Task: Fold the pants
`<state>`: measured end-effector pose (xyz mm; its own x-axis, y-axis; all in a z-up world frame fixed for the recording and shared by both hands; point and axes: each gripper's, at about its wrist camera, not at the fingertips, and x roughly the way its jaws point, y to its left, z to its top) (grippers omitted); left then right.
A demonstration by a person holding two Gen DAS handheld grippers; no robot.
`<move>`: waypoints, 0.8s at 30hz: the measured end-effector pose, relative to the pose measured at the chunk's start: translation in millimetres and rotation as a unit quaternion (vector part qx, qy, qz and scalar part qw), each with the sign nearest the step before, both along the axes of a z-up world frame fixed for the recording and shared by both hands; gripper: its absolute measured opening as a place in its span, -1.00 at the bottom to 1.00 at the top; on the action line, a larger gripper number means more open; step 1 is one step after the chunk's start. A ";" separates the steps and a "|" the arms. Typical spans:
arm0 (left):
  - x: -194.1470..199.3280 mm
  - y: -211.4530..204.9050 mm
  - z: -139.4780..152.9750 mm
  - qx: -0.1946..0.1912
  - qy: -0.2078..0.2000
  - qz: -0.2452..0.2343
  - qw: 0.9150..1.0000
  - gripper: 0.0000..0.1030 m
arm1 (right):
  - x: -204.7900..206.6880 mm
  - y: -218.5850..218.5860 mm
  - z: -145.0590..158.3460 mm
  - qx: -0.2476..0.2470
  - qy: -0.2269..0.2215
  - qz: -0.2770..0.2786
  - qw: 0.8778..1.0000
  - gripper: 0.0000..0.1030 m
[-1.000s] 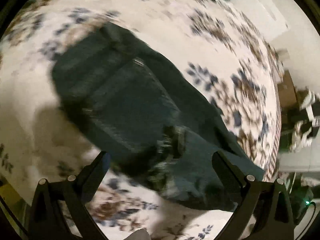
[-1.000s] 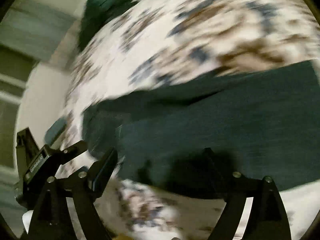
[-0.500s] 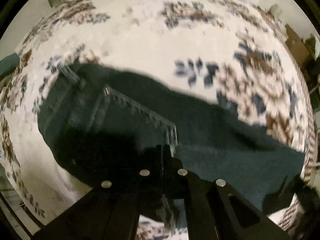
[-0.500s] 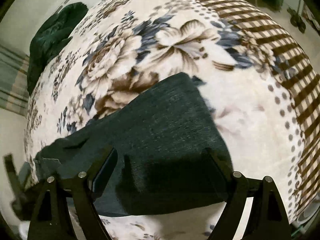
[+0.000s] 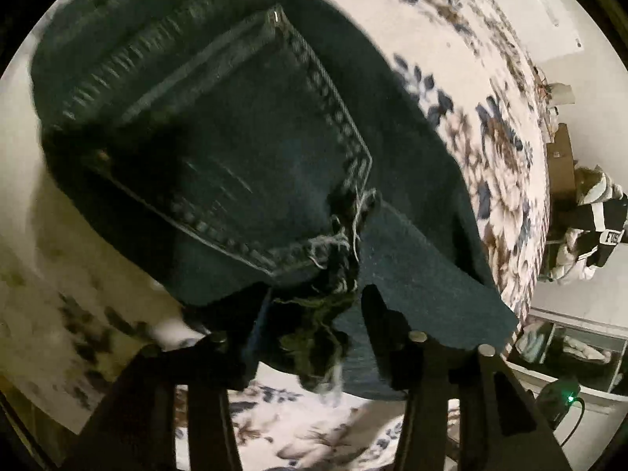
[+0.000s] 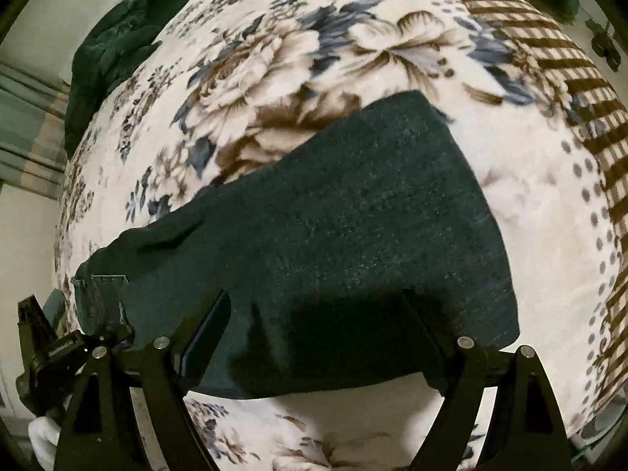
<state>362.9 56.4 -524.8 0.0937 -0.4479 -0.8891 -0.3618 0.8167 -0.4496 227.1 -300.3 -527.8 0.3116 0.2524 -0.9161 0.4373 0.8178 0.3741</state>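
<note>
The jeans (image 5: 243, 165) are lying spread across the flowered blanket (image 6: 314, 47) on the bed, back pocket (image 5: 251, 149) facing up at the waist end, one leg stretching away toward the checked border. The left gripper (image 5: 314, 314) is hanging right over the frayed tear (image 5: 341, 235) just below that pocket, its jaws opening, with the ragged denim edge sitting between them but not looking pinched. Over at the other end, the right gripper (image 6: 318, 314) is poised with its jaws wide apart, straddling the near edge of the leg (image 6: 353, 216), fingers to either side of the cloth and nothing clamped.

This looks like the setting-up stage of a fold: both ends are being lined up, neither is held. The next move is calling for a firm pinch at each end before any lift. The frayed patch is a poor spot to grab, so the left one probably wants solid cloth beside it.
</note>
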 end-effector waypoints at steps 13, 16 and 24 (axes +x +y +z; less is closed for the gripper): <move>-0.6 -55.6 50.1 0.109 -0.113 -0.122 0.980 -0.93 | 6.9 0.7 -10.9 -0.003 0.015 -0.010 1.000 0.71; 5.2 -57.5 74.0 0.101 -0.166 -0.113 0.974 -0.93 | 7.6 0.4 -11.0 -0.002 0.014 -0.012 1.000 0.71; 38.5 -18.4 12.3 0.069 -0.070 -0.077 0.992 -0.85 | 9.1 3.5 -4.4 0.012 0.005 -0.002 1.000 0.71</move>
